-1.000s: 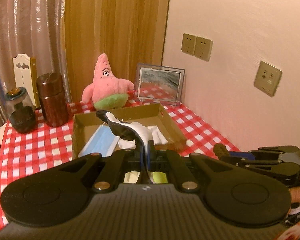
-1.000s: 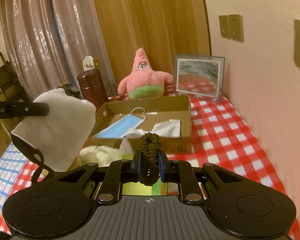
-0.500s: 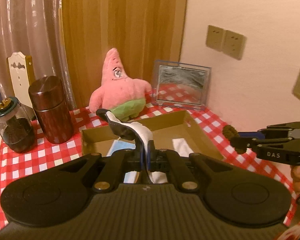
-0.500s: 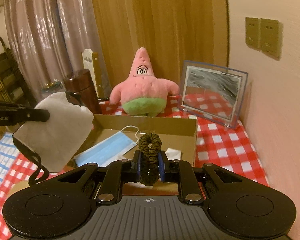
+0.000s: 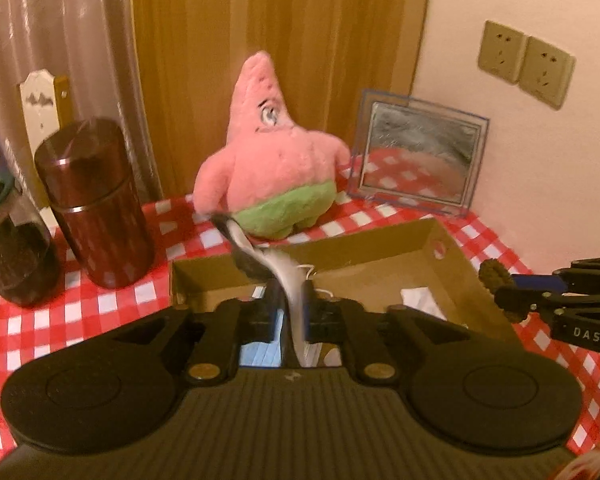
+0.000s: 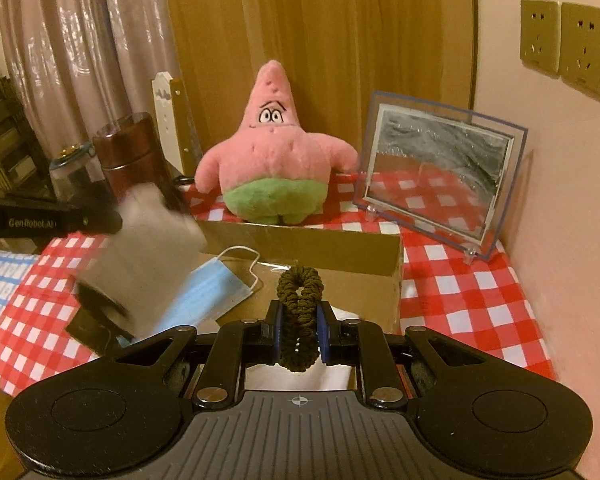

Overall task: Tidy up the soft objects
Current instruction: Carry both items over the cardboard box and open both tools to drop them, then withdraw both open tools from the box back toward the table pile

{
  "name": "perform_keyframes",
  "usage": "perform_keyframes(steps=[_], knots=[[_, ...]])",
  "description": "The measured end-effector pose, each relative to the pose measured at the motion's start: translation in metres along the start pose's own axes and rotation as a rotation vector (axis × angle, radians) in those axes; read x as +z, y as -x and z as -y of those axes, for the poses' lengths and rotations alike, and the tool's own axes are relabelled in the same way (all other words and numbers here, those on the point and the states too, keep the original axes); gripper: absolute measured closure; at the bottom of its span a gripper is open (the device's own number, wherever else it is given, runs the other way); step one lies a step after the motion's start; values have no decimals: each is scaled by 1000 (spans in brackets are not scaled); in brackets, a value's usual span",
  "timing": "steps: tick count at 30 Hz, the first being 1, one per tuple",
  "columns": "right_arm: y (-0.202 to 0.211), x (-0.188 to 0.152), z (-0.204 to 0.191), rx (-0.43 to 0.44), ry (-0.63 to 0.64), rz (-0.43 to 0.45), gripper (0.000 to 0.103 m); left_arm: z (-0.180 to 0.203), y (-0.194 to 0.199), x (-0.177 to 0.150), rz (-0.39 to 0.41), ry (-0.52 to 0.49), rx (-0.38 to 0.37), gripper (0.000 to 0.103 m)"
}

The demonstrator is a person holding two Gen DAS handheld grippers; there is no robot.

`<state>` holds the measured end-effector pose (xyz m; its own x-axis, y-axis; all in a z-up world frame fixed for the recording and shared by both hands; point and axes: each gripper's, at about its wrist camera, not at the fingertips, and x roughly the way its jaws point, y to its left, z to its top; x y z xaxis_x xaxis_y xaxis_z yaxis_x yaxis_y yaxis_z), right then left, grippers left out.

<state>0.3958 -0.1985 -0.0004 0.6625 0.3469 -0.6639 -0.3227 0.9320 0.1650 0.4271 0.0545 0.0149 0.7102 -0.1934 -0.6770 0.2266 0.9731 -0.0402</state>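
My left gripper [image 5: 294,304] is shut on a grey face mask [image 5: 288,280] with a black strap, held above the near edge of an open cardboard box [image 5: 380,248]. In the right wrist view the mask [image 6: 148,248] hangs blurred over the box's left side. My right gripper [image 6: 299,328] is shut on a dark olive scrunchie [image 6: 300,300] above the box [image 6: 340,248]; it also shows in the left wrist view [image 5: 496,276] at the right. A blue surgical mask [image 6: 208,292] and white cloth [image 5: 416,296] lie in the box.
A pink star plush [image 6: 274,152] stands behind the box on the red checked tablecloth [image 6: 460,300]. A clear framed picture [image 6: 440,172] leans at the right by the wall. A brown canister [image 5: 94,200] and a dark glass jar [image 5: 12,256] stand at the left.
Both grippers have moved forward toward the plush and over the box, each holding its item. The grey mask has swung down and is blurred in the right wrist view.
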Motion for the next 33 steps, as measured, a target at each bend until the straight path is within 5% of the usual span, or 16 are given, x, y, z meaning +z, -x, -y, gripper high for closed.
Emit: perform_keyframes(steps=[18,22,33], knots=[[-23,7,4,18,-17,-26,85,-10,32,-9,13,-52,22,85],[-26,8,5,53,-51,-17,47,-10,36,-12,14,-43,19,77],[5,6,0,23,-67,15,47,-7,57,-26,25,-25,4,74]])
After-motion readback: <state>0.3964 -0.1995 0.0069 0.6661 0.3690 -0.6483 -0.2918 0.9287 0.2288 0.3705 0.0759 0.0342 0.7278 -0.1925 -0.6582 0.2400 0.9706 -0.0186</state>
